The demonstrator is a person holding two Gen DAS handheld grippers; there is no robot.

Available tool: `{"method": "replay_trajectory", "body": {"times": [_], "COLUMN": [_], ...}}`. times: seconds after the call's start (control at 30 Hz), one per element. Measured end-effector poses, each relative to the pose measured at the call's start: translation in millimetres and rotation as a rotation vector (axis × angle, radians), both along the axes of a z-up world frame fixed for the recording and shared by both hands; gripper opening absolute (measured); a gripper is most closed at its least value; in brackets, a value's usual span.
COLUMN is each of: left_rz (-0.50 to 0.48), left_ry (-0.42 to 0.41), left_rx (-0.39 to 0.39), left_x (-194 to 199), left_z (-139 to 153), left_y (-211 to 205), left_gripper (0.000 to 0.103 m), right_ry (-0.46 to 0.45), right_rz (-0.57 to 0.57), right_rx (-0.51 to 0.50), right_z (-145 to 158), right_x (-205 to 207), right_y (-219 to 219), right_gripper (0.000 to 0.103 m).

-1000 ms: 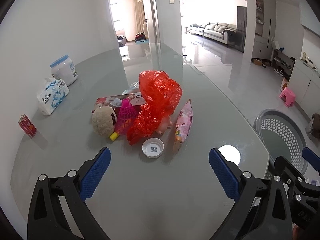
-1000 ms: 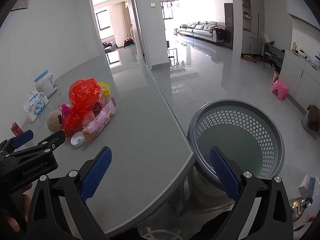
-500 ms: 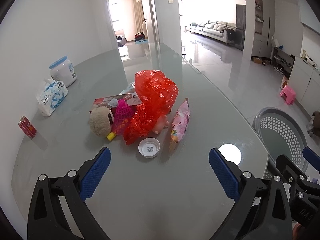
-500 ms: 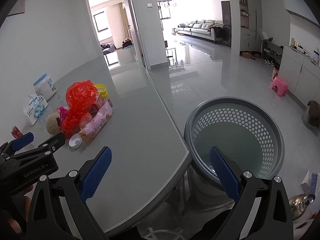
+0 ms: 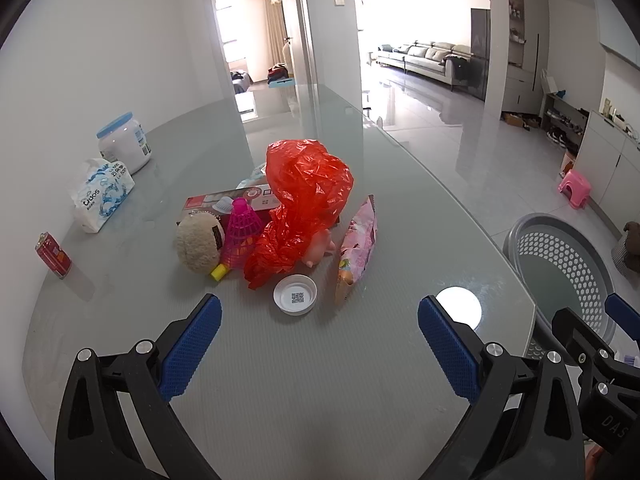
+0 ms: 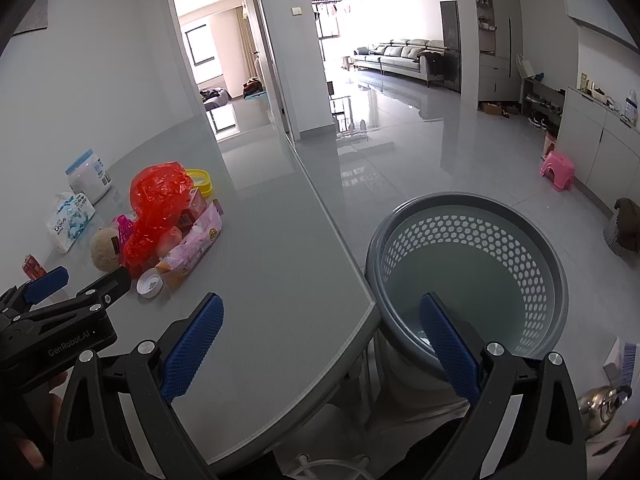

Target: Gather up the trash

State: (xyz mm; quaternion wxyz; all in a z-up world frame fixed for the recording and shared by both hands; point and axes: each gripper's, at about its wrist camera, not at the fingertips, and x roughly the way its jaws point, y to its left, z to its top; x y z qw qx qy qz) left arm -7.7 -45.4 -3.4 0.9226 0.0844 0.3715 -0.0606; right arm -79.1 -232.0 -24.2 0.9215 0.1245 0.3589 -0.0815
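A heap of trash lies mid-table: a crumpled red plastic bag (image 5: 304, 204), a pink snack wrapper (image 5: 358, 248), a white lid (image 5: 295, 294), a pink mesh shuttlecock (image 5: 240, 236), a beige plush ball (image 5: 198, 242) and a flat red-and-white box (image 5: 228, 202). My left gripper (image 5: 318, 344) hovers open just short of the lid, nothing between its fingers. A grey perforated basket (image 6: 472, 276) stands on the floor off the table's right corner. My right gripper (image 6: 320, 344) is open above the table edge and basket rim. The heap also shows there, red bag (image 6: 160, 200).
Against the wall stand a blue-lidded white jar (image 5: 124, 142), a tissue pack (image 5: 100, 194) and a small red can (image 5: 52, 254). A yellow bowl (image 6: 199, 180) sits behind the heap. A pink stool (image 6: 556, 170) is on the glossy floor. The table edge (image 6: 332, 224) runs diagonally.
Both grippers have drawn slightly back and left; the heap sits a little farther away and the basket shows more fully. Nothing was grasped or moved.
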Motion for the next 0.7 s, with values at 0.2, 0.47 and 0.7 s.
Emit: {"method": "replay_trajectory", "body": {"times": [0.2,0.47,0.7], "left_rz": [-0.001,-0.001,0.000], "left_ry": [0.000,0.000,-0.003], "left_rx": [-0.001,-0.001,-0.003], "left_x": [0.0,-0.1,0.9], "left_z": [-0.2,-0.3,-0.5], "left_y": [-0.8,-0.9,-2.4], "left_gripper": [0.097,0.097,0.097], "right_ry": [0.000,-0.003,-0.003], "right_rz": [0.001,0.005,0.008], "right_rx": [0.001,-0.004,-0.005], "right_z": [0.2,1.8,3.0], "right_x": [0.4,0.2,0.0], "right_y": [0.6,2.9,4.5], "right_gripper": [0.094,0.094,0.094]}}
